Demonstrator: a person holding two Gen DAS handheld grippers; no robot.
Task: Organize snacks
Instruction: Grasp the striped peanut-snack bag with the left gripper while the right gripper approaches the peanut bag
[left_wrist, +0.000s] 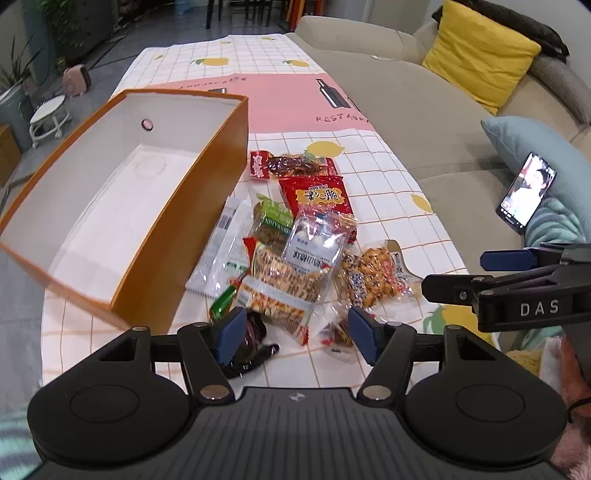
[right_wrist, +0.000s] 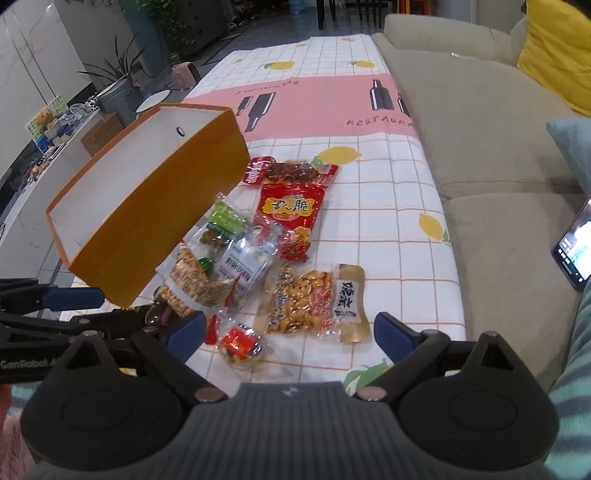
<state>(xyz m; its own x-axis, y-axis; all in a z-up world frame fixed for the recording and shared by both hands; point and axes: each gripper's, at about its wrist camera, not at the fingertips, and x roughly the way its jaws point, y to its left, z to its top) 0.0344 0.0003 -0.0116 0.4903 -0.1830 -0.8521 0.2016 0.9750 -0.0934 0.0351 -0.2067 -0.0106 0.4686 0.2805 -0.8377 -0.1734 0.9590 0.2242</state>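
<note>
Snack packets lie in a loose heap on a table spread with a white grid-patterned cloth printed with lemons (left_wrist: 369, 177), just beside the long side of an orange cardboard box with a white inside (left_wrist: 122, 206), which stands empty. Nearest, the left gripper (left_wrist: 295, 332) hangs over the near end of the heap with its blue pads wide apart, gripping nothing; a small dark glossy packet (left_wrist: 255, 343) lies by its left pad and a small clear packet with a red label (left_wrist: 338, 338) by its right one. The right gripper (right_wrist: 290, 332) hovers just beside it, jaws spread wide and empty as well, above that same small packet and a clear bag of orange-yellow nuts with a gold label (right_wrist: 314, 302). Between the two lies a clear pouch of striped brown crackers (left_wrist: 280, 288), overlapped by a clear bag with a grey-blue label holding white round sweets (left_wrist: 314, 243). Farther on sit a green-labelled clear bag (left_wrist: 273, 221), a red foil bag with a yellow panel (left_wrist: 317, 195), and a red-ended packet of dark brown pieces (left_wrist: 295, 166). Beyond the heap the cloth shows a pink band (left_wrist: 280, 99) with bottle drawings. A beige sofa (left_wrist: 424, 122) runs along the table's right edge, bearing a yellow cushion (left_wrist: 476, 55) and a lit phone (left_wrist: 526, 194).
</note>
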